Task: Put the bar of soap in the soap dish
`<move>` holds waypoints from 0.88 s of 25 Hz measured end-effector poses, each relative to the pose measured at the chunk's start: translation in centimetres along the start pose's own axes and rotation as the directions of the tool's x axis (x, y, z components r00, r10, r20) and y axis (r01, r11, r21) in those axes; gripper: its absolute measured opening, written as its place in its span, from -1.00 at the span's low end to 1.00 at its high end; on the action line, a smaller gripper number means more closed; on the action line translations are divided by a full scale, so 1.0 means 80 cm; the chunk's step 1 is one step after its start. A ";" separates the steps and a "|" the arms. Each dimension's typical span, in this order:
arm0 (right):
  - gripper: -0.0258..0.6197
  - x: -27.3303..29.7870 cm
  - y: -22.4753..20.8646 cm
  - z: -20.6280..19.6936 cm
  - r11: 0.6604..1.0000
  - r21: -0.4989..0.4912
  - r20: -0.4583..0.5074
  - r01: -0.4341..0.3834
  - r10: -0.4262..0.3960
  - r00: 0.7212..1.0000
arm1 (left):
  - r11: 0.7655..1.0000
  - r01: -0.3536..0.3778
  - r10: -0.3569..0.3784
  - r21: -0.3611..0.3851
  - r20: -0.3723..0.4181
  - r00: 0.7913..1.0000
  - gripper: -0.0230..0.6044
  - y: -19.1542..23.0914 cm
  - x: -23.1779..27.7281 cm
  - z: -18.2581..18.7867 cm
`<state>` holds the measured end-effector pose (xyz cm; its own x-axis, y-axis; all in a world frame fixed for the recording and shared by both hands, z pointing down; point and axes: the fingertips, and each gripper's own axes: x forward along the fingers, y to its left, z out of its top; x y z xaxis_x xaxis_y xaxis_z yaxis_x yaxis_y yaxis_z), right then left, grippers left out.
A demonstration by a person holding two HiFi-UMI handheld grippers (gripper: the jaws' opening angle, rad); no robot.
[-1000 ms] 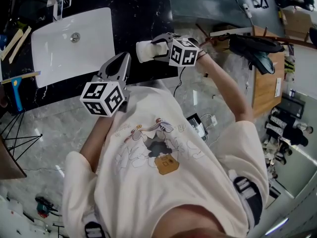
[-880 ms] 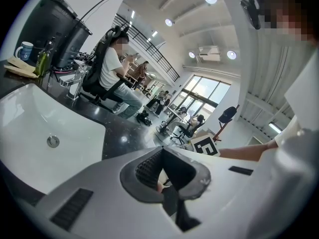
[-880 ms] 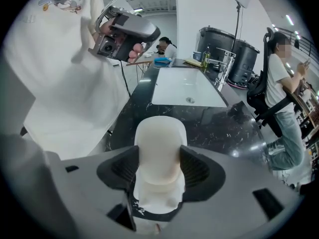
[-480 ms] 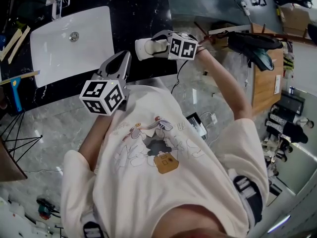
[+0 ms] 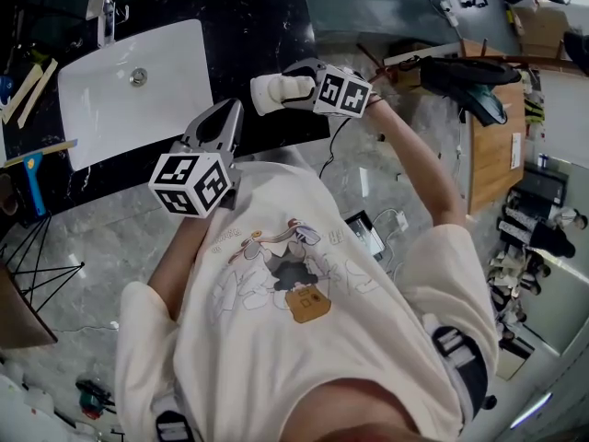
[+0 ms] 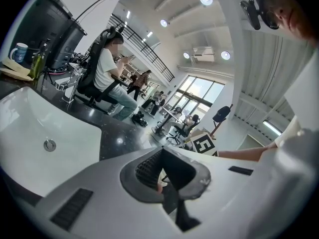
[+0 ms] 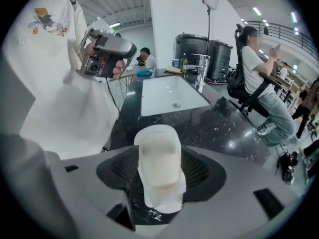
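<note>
My right gripper (image 5: pixel 287 91) is shut on a white oval soap dish (image 5: pixel 269 93) and holds it above the front edge of the black marble counter (image 5: pixel 267 26). In the right gripper view the soap dish (image 7: pixel 160 190) stands between the jaws of the right gripper (image 7: pixel 159 176), and a cream bar of soap (image 7: pixel 159 163) lies in its hollow. My left gripper (image 5: pixel 228 110) hangs lower left of it, near the counter's front edge, shut with nothing in it. In the left gripper view the pads of the left gripper (image 6: pixel 162 176) meet.
A white rectangular sink (image 5: pixel 138 90) with a chrome tap (image 5: pixel 103 7) is set into the counter at the left. Wooden sticks and a blue tool (image 5: pixel 30 168) lie beside it. A wooden table (image 5: pixel 492 145) and cables stand to the right on the grey floor. People sit on office chairs (image 6: pixel 107 73) behind.
The right gripper has tipped and shifted very slightly with the soap dish still in it. The left gripper has stayed where it was.
</note>
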<state>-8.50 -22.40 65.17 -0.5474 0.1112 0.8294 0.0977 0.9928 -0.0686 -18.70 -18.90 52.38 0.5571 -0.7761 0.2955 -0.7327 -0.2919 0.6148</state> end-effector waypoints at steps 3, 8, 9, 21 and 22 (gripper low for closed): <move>-0.14 -0.026 -0.013 0.027 0.993 0.099 0.133 0.066 -0.079 0.988 | 1.000 0.009 -0.009 0.003 0.001 1.000 -0.91 0.000 -0.001 0.002; -0.43 -0.111 -0.026 0.103 0.933 0.329 0.486 0.149 -0.303 0.820 | 1.000 0.029 -0.029 0.009 -0.004 1.000 -0.91 -0.004 0.000 0.001; -0.48 -0.129 -0.025 0.116 0.920 0.358 0.534 0.159 -0.342 0.774 | 0.999 0.031 -0.031 0.012 -0.005 0.999 -0.91 -0.005 -0.001 0.001; -0.89 -0.223 0.049 0.166 0.762 0.635 0.660 0.128 -0.621 0.424 | 0.998 0.042 -0.043 -0.052 -0.007 0.999 -0.91 -0.013 -0.009 -0.022; -0.90 -0.222 0.057 0.166 0.753 0.648 0.654 0.109 -0.625 0.426 | 0.997 0.038 -0.039 -0.065 -0.010 0.999 -0.91 -0.016 -0.013 -0.029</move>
<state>-9.34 -19.28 42.77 -0.8380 -0.5447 0.0332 -0.5251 0.7883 -0.3207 -17.43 -16.39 52.99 0.5893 -0.7582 0.2790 -0.6839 -0.2844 0.6719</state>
